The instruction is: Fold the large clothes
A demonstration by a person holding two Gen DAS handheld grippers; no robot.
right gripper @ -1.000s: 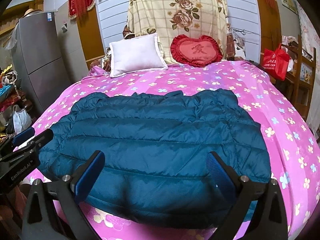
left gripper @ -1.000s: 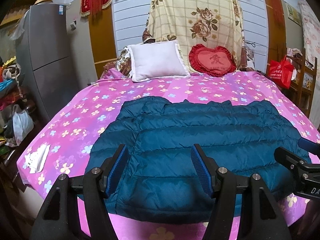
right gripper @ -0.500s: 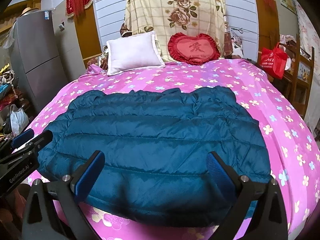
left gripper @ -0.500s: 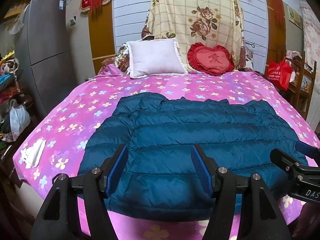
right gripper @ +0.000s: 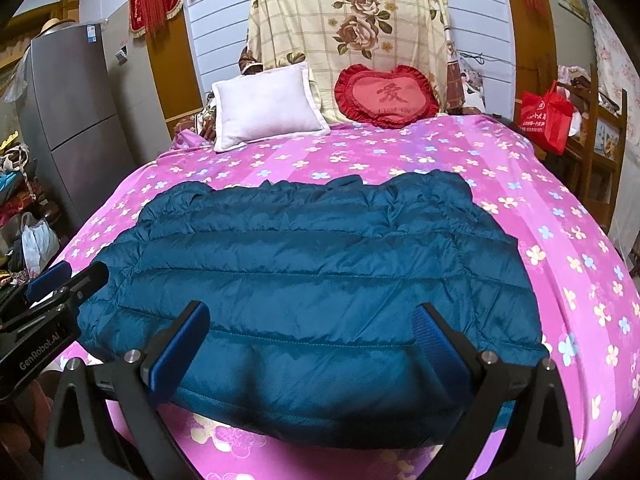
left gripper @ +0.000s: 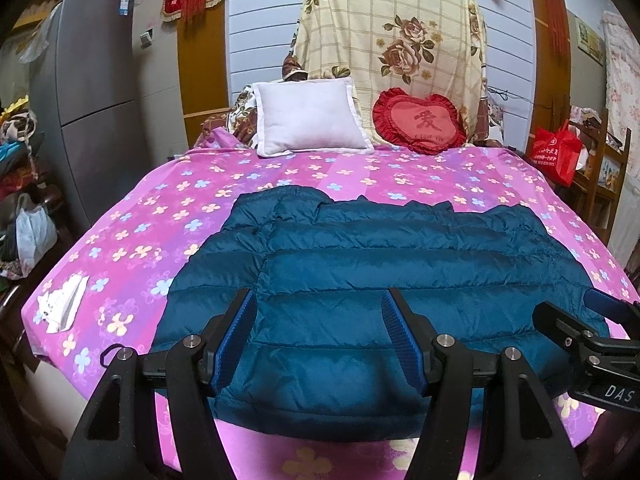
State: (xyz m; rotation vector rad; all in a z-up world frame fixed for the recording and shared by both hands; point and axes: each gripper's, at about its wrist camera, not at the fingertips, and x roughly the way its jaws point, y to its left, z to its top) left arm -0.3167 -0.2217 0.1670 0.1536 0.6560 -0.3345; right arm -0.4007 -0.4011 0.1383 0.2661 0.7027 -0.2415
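Observation:
A teal quilted down jacket (left gripper: pixel 360 272) (right gripper: pixel 312 268) lies spread flat across the near half of a bed with a pink flowered sheet (left gripper: pixel 132 240) (right gripper: pixel 560 248). My left gripper (left gripper: pixel 318 312) hovers open above the jacket's near hem, left of its middle, with nothing between its blue pads. My right gripper (right gripper: pixel 312 320) also stands open, its jaws set wider, above the near hem, touching no cloth. The right gripper's finger (left gripper: pixel 592 324) shows at the right edge of the left wrist view. The left gripper's finger (right gripper: pixel 60 284) shows at the left edge of the right wrist view.
A white pillow (left gripper: pixel 308 118) and a red heart cushion (left gripper: pixel 418 122) lean at the head of the bed under a flowered cloth (left gripper: pixel 392 40). A grey fridge (left gripper: pixel 92 112) and clutter stand left. A red bag (left gripper: pixel 556 152) and wooden shelves stand right. White paper (left gripper: pixel 62 304) lies on the sheet's left corner.
Both views have drifted slightly, so the jacket and bed sit a little lower and to the left. Both grippers stay open and the jacket lies as before.

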